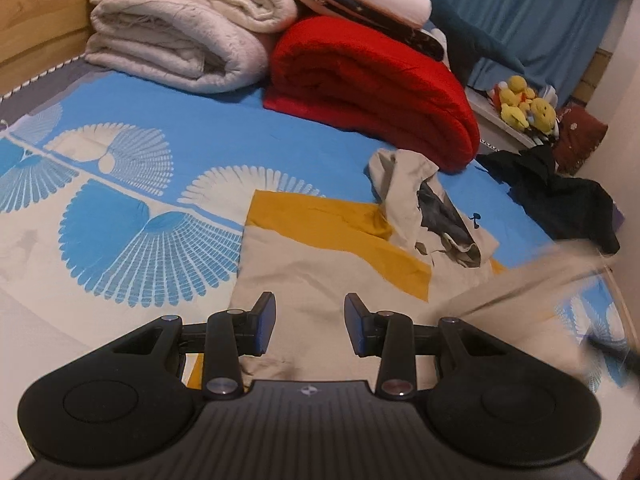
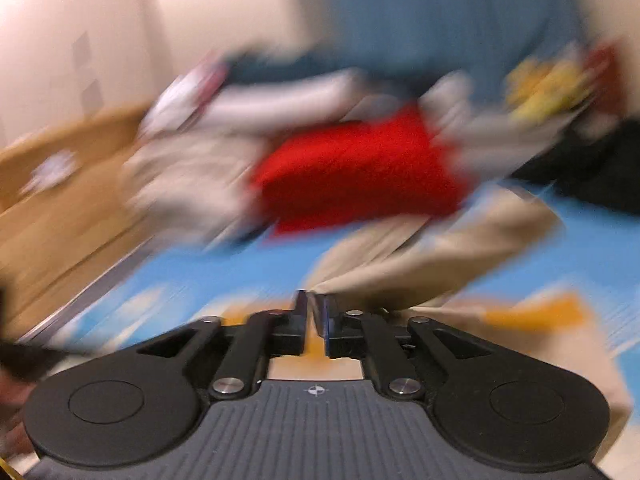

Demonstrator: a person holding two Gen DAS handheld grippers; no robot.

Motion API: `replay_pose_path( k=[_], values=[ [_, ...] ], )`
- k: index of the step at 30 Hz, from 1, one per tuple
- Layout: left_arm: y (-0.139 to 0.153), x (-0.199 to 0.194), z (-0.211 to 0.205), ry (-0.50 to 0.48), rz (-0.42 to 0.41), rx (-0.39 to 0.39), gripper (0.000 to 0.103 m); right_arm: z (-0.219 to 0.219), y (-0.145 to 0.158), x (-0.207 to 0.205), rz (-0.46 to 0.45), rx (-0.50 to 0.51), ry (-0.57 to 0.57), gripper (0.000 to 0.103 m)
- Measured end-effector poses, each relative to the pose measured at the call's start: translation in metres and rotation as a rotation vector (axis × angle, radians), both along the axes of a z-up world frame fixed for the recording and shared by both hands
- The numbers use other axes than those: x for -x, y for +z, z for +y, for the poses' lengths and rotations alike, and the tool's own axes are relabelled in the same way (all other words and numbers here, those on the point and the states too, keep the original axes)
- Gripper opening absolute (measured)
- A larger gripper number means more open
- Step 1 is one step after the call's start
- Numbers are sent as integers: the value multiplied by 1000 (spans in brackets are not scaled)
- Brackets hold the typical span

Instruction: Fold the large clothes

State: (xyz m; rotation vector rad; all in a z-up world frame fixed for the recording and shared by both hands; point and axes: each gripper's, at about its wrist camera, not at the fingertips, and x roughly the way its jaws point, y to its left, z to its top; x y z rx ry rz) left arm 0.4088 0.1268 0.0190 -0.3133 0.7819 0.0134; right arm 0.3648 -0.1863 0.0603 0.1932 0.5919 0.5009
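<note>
The garment (image 1: 320, 264), beige with mustard-yellow bands, lies on the bed sheet (image 1: 168, 120), partly folded, its hood (image 1: 436, 216) rumpled toward the far end. One beige part streaks off to the right in a blur in the left wrist view. In the right wrist view a beige fold runs from the fingertips up toward the right, but the picture is heavily smeared.

The left gripper (image 1: 310, 316) hovers over the near end of the garment, jaws apart with nothing between them. The right gripper (image 2: 311, 304) has its jaws nearly together with a thin gap; beige cloth meets the tips, though I cannot tell whether it is pinched.

Beyond the garment a folded red blanket (image 1: 372, 92) sits beside a folded white blanket (image 1: 180, 32). A black garment (image 1: 560, 196) lies at the bed's right edge, with yellow plush toys (image 1: 524, 104) behind it.
</note>
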Motion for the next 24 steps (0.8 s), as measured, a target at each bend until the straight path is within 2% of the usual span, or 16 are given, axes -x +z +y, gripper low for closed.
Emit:
replay_pose_path(
  k=[2,4,9,12,14,16,17,20,24],
  values=[
    [-2,1,3,1,10,8,42,18,-10,17,58,56,5,22],
    [-4,1,2,-4,15,16,42,14,-12,28,107,50,-65,26],
    [-20,-4,4,-8,60,62,42,-20,-14,38,170,-72,-275,38],
    [-41,-9,13,20,143,129,42,-34,-43,34,206,-118,-370,40],
    [-57,-12,23,55,212,183,42,-38,-70,24,313,-145,-442,42],
    [-69,-15,32,89,256,208,42,-50,-91,15,413,-228,-463,42],
    [-75,-15,37,109,275,225,42,-54,-96,12,449,-216,-476,42],
    [-88,-17,41,139,311,251,42,-57,-98,3,410,-142,-489,42],
    [-101,-23,33,134,346,190,42,-63,-96,-2,390,-141,-509,42]
  ],
)
